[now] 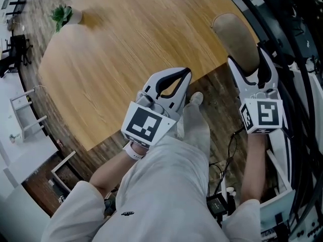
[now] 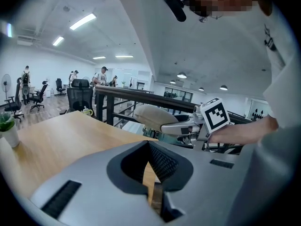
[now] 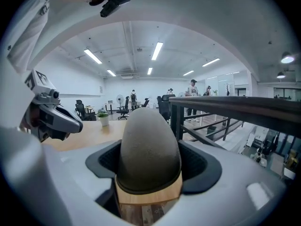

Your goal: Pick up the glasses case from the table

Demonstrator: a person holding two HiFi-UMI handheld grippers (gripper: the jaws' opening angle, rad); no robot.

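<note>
- The counter (image 1: 126, 39) is a big wooden top with slanted corners. Most of it is bare, so there is lots of open room in the middle.
- A small white pot (image 1: 75, 17) stands at the counter's far left corner. A green plant (image 1: 61, 15) is in it.
- The right tool (image 1: 247, 58) is at the counter's right edge, near the far right corner. Its two jaws pinch the glasses case (image 1: 234, 37) at its near end, one jaw on each side.
- The glasses case is tan and rounded, and it is closed. What is inside cannot be seen. It sticks out past the jaws, over the counter's right edge. From the left tool's camera it looks lifted a little off the wood.
- A dark rail (image 3: 225, 108) runs just beside that edge on the right, so room is tight there.
- The left tool (image 1: 184, 75) hangs over the counter's near edge. Its jaws are pressed together at the tips, with nothing between them.
- The two tools are well apart. The counter's near right corner and some floor (image 1: 222, 110) lie between them.
- The floor is made of wood planks. The person's leg (image 1: 166, 185) in light trousers and a shoe (image 1: 196, 99) are there, close under the left tool.
- Each tool carries a cube (image 1: 263, 114) with a black and white square on it.
</note>
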